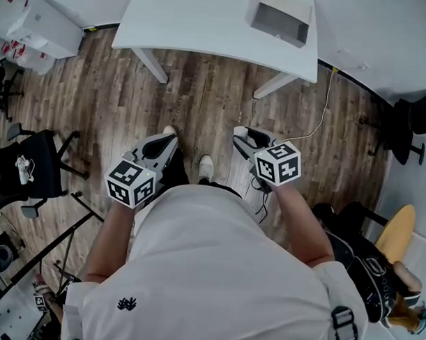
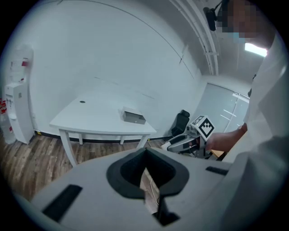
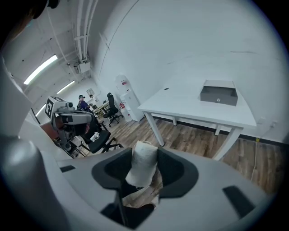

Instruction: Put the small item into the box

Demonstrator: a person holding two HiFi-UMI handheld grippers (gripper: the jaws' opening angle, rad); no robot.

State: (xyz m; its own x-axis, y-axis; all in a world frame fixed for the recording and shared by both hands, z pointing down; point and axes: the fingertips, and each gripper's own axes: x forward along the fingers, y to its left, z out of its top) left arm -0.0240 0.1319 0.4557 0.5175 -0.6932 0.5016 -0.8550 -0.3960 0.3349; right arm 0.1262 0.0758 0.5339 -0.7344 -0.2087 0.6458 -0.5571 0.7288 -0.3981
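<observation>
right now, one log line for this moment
right gripper: shut on item | left gripper: shut, empty | box: on table, not reached

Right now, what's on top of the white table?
A grey rectangular box stands on the white table. What lies inside the box cannot be seen from these angles.

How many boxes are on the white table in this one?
1. The grey rectangular box sits toward the right end of the white table, as the head view shows it. Neither gripper view shows another box on it.
</observation>
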